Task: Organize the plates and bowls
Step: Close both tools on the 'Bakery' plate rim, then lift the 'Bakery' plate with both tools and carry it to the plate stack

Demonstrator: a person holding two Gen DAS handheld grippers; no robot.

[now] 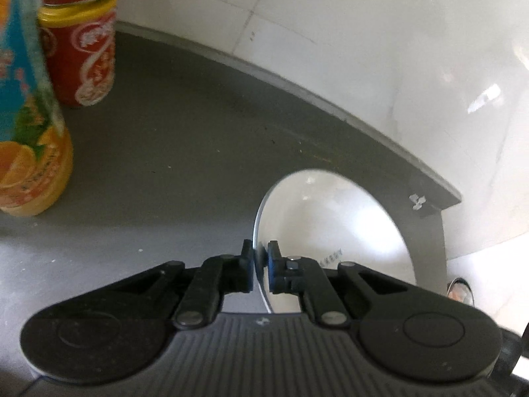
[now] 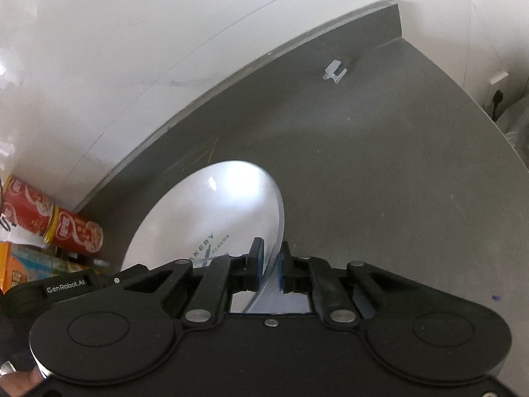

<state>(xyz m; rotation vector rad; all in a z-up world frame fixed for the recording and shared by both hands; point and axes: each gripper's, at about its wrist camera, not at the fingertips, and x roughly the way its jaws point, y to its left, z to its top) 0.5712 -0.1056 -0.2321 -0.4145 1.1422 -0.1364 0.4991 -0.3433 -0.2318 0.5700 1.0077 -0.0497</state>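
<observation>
My left gripper is shut on the left rim of a white plate, held tilted above the grey counter. My right gripper is shut on the right rim of the same white plate, which bears printed "BAKERY FLAVOR" lettering. The plate is lifted on edge between the two grippers, its far rim near the counter. No bowls are in view.
An orange juice bottle and stacked red cans stand at the left; the cans also show in the right wrist view. A white wall backs the counter. A small white clip lies near the far corner.
</observation>
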